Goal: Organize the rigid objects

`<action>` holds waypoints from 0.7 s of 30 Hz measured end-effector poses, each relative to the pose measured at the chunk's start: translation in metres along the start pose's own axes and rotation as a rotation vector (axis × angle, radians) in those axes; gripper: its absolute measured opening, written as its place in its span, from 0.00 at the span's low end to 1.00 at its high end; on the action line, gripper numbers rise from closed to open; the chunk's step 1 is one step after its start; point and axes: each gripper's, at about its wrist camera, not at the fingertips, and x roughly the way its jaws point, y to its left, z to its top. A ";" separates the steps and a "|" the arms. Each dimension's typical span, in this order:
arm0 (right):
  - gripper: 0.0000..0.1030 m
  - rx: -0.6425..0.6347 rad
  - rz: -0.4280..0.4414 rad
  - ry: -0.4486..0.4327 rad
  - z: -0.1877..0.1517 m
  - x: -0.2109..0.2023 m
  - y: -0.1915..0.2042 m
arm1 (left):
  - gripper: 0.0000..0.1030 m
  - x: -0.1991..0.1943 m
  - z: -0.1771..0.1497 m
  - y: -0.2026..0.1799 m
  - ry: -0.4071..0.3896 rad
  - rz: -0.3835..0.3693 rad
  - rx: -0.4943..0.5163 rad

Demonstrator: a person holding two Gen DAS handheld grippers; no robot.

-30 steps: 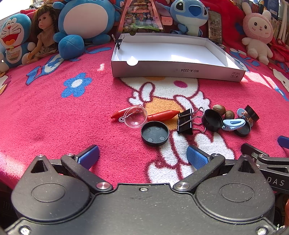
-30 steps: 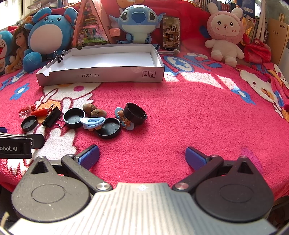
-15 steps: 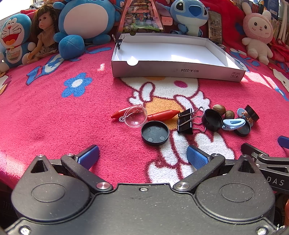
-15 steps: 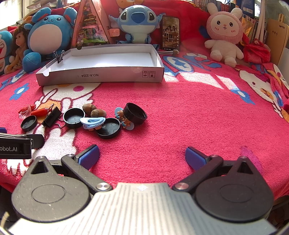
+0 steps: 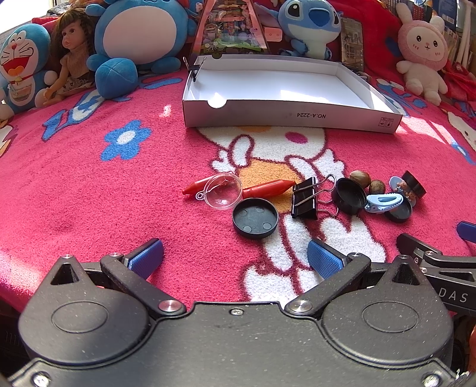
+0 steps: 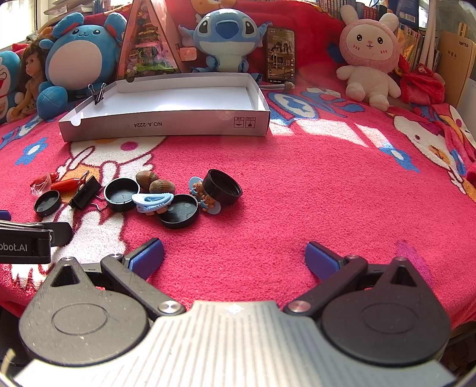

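Note:
Small rigid objects lie scattered on a pink blanket: a black lid [image 5: 255, 218], a clear dome [image 5: 223, 191] over a red pen-like piece [image 5: 267, 188], a black binder clip [image 5: 305, 197], black caps [image 5: 348, 195], two nuts [image 5: 360, 178], a blue hair clip [image 5: 382, 203] and a bear charm [image 6: 205, 196]. Behind them sits a shallow white box [image 5: 276, 89], empty apart from a binder clip on its left wall. My left gripper [image 5: 235, 257] is open, just short of the black lid. My right gripper [image 6: 234, 257] is open over bare blanket, right of the pile.
Plush toys, a doll [image 5: 70, 50], a triangular picture box [image 5: 230, 28] and a phone [image 6: 280, 55] line the back edge. A pink rabbit plush [image 6: 369, 59] sits at the back right. Bare blanket [image 6: 327, 178] stretches right of the pile.

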 end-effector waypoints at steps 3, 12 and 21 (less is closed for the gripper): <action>1.00 0.000 -0.001 0.000 0.000 0.000 0.000 | 1.00 -0.001 -0.001 0.003 0.001 -0.003 0.001; 1.00 0.002 -0.002 0.009 0.000 0.001 0.000 | 1.00 0.000 0.001 0.003 0.006 -0.012 0.014; 1.00 -0.006 -0.004 0.012 0.002 0.002 -0.002 | 1.00 0.003 0.004 0.006 0.024 -0.032 0.041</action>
